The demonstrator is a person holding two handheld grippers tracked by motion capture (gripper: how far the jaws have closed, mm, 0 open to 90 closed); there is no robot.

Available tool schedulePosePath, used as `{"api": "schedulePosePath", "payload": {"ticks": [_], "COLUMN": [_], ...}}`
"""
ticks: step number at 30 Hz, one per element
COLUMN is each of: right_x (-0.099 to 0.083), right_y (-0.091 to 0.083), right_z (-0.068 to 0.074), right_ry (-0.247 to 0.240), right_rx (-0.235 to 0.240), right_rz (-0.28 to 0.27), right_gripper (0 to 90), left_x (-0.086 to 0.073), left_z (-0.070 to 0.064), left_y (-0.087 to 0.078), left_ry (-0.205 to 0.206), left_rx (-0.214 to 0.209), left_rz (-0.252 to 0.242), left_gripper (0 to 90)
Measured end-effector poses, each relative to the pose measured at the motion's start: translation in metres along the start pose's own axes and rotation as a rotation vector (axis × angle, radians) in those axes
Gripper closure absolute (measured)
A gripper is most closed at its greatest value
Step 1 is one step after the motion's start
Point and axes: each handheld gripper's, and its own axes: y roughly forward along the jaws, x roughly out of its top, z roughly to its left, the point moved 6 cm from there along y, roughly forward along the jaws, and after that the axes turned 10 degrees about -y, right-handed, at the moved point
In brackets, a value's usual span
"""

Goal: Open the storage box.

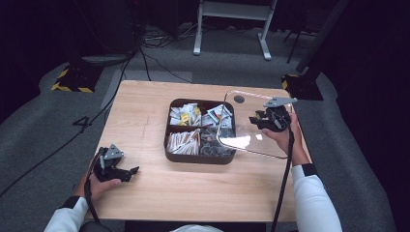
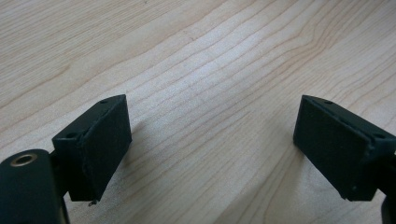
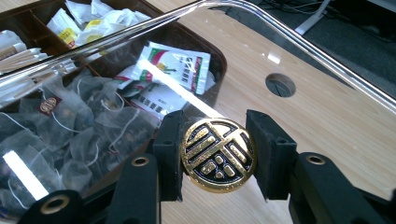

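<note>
A dark brown box [image 1: 200,157] with several compartments stands mid-table, holding tea bags [image 3: 70,121], paper sachets [image 1: 183,115] and stick packets [image 1: 183,142]. A clear lid [image 1: 244,141] hangs tilted over the box's right side and the table beyond it. My right gripper [image 1: 265,121] is shut on the lid's round gold knob [image 3: 218,154], one jaw on each side. My left gripper [image 1: 130,171] rests low at the table's front left, far from the box. Its jaws stand wide open over bare wood [image 2: 210,56] with nothing between them.
The wooden table [image 1: 145,111] has a round cable hole [image 1: 239,99] near its back edge, under the lid. Grey carpet, cables and a white desk frame [image 1: 232,24] lie beyond. A cable trails from each gripper toward the person.
</note>
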Motion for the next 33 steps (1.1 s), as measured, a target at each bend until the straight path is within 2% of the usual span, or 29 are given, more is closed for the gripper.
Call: {"api": "schedulePosePath", "payload": {"ticks": [14,33], "right_x": [-0.027,-0.062], "right_y": [-0.019,-0.030], "right_z": [-0.018,-0.028], "right_ry": [0.042,0.084], "right_rx": [-0.031,-0.031], "right_rz": [0.005,0.026], "right_gripper": [59.0,59.0], "left_x": [0.000,0.000], "left_z": [0.000,0.000], "left_y": [0.000,0.000], "left_ry": [0.000,0.000], "left_rx": [0.000,0.000], "left_rz": [0.000,0.000], "left_gripper": [11.6,11.6]}}
